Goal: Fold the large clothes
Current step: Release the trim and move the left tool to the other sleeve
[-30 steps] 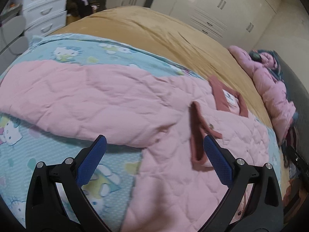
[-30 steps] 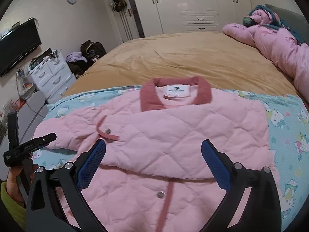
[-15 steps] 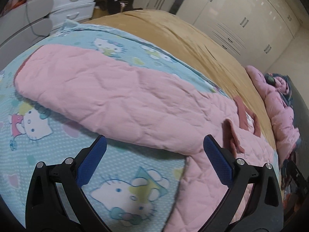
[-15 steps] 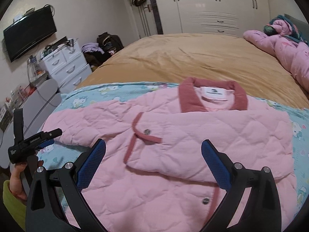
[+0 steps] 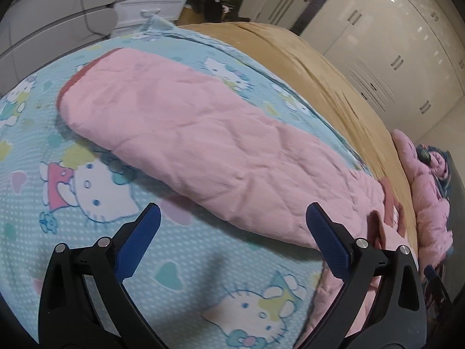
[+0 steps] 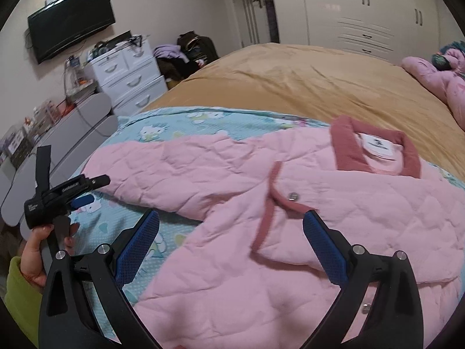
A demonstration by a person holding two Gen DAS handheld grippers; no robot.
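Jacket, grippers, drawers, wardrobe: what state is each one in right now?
Jacket: lying flat on the blanket, front partly folded over, collar up.
Sleeve: stretched out straight, not folded in.
Left gripper: open, holding nothing, above the blanket by the sleeve.
Right gripper: open, holding nothing, over the jacket.
Drawers: closed.
Wardrobe: doors closed.
TV: screen dark.

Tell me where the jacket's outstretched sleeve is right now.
The sleeve lies flat on the cartoon-cat sheet, just ahead of the open left gripper.
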